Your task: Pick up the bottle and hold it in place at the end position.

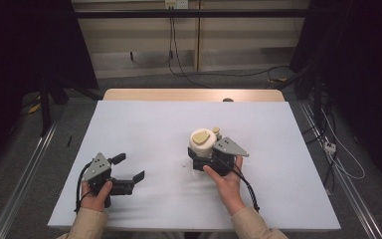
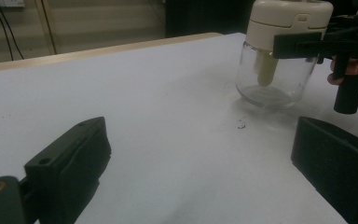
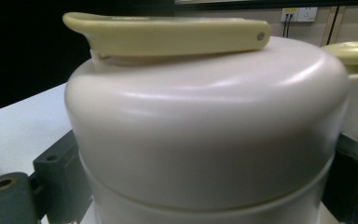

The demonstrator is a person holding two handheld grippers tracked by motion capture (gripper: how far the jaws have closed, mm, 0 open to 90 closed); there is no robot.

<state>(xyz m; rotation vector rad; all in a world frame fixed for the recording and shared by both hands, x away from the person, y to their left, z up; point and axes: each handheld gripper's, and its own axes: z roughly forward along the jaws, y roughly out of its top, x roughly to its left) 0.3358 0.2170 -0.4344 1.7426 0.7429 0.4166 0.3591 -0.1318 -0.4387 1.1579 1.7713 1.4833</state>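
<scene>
My right gripper (image 1: 202, 151) pinches the jar (image 1: 202, 144) by its cream lid, right of the table's (image 1: 144, 129) centre.
My left gripper (image 1: 129, 168) rests spread and empty, well apart near the front-left. I judge the grip wants to stay level and square on the lid band, below the yellow flip tab (image 3: 168, 35), so the glass body (image 2: 272, 77) doesn't tilt.

left tongs (image 1: 130, 169): spread, resting | right tongs (image 1: 199, 155): clamped
</scene>
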